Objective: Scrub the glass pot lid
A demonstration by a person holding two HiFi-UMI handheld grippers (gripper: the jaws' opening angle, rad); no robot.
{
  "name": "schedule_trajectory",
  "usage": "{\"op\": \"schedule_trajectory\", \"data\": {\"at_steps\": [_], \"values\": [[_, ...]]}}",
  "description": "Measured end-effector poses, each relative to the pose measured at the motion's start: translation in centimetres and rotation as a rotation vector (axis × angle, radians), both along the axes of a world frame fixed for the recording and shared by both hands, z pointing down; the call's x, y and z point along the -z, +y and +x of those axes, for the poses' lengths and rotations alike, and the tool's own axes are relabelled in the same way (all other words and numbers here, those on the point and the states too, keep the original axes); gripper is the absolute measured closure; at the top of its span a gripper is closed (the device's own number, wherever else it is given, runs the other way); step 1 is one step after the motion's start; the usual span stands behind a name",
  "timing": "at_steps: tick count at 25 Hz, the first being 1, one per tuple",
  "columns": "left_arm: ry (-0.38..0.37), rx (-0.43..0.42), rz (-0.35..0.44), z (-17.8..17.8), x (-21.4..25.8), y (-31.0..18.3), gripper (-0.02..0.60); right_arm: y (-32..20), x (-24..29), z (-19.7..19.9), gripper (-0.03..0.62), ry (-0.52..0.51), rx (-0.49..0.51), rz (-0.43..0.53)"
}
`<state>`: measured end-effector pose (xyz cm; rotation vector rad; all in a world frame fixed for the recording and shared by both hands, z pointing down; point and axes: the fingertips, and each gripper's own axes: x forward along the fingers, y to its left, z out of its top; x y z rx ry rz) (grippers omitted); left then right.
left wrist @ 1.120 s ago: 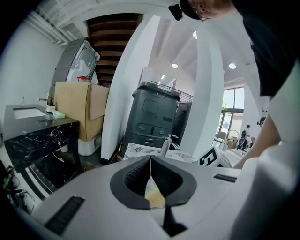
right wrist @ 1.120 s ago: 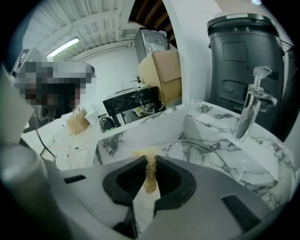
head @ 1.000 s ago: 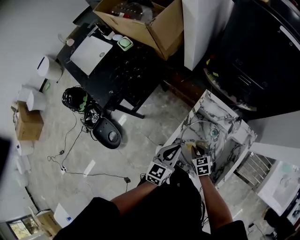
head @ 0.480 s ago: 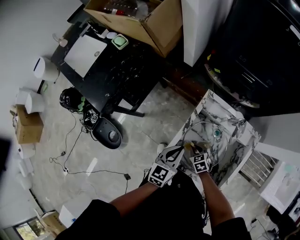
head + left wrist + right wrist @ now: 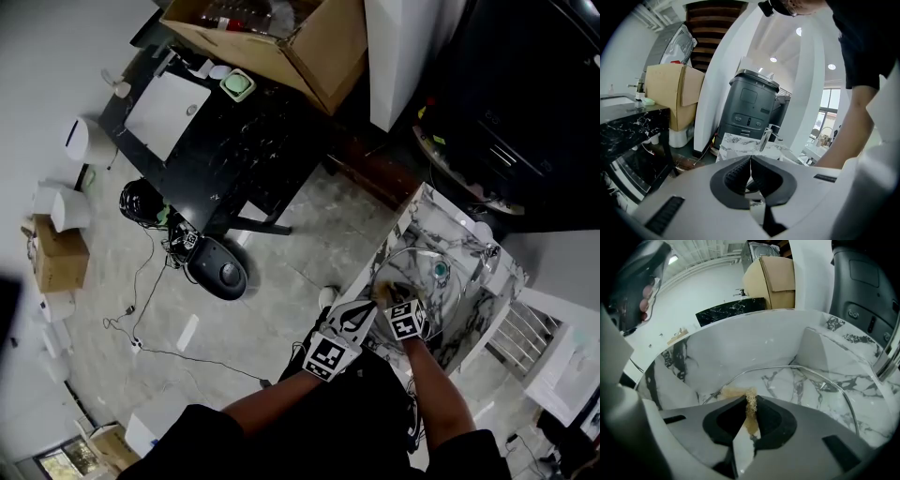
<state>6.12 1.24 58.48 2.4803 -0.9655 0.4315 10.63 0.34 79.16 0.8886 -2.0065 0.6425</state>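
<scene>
Over marbled sink (image 5: 740, 345), right tongs (image 5: 751, 403) pinching fibrous scrubber (image 5: 736, 392), glass lid (image 5: 801, 392)

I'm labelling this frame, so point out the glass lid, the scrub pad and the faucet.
glass lid (image 5: 797, 387), right gripper view, clear pane inside the rim.
scrub pad (image 5: 750, 404), right gripper view, middle of the tan tuft.
faucet (image 5: 766, 137), left gripper view, chrome body.

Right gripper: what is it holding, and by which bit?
The right gripper pinches a tan scrubbing pad by its near end; the rest sticks out over the glass lid.
</scene>
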Motion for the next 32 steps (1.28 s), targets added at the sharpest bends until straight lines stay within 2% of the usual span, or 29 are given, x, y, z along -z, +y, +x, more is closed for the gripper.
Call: {"op": "schedule_trajectory", "data": {"at_steps": [14, 25, 32], "values": [[-0.006, -0.018, -0.015, -0.2, -0.6, 0.1, 0.565, -2.8, -0.3, 1.6, 0.53, 0.016, -0.072, 0.025], [-0.004, -0.031, -0.016, 0.8, -0.8, -0.2, 0.565, -4.7, -0.9, 4.3, 0.531, 0.025, -0.138, 0.045], [-0.005, -0.04, -0.019, 0.9, -0.9, 0.1, 0.565, -5.0, -0.7, 5.2, 0.53, 0.039, -0.129, 0.076]]}}
